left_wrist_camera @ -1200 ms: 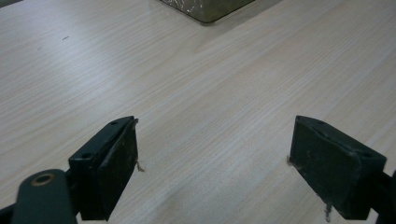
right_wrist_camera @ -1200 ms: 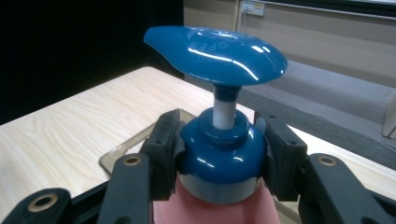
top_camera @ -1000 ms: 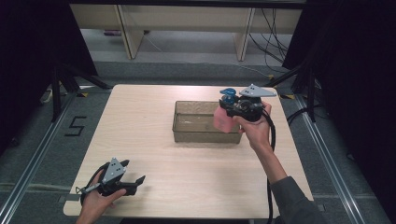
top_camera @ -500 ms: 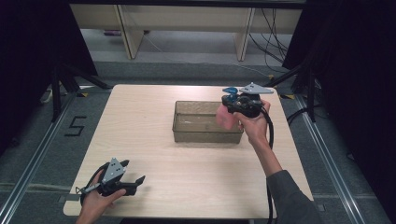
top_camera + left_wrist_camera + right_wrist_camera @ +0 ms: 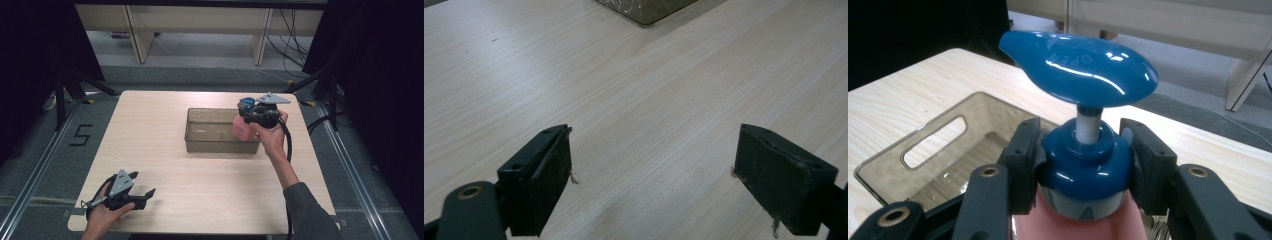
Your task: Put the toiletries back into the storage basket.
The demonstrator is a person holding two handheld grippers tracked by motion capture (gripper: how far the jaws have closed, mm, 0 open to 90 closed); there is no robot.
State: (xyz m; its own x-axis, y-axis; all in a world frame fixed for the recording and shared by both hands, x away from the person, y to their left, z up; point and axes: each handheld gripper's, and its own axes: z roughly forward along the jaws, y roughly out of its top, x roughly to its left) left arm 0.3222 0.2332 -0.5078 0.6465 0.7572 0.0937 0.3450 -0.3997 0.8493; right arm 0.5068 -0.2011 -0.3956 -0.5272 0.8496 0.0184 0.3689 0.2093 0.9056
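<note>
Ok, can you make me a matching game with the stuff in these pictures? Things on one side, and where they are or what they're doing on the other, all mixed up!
Things:
1. pump bottle
2. clear bin
3. left gripper
4. right gripper

States or places:
A. open, with nothing between its jaws, low at the near edge of the table
B. pink with a blue pump top
C. shut on the bottle's blue collar
D. stands on the far half of the table

Pairs: 1-B, 2-D, 3-A, 4-C
</note>
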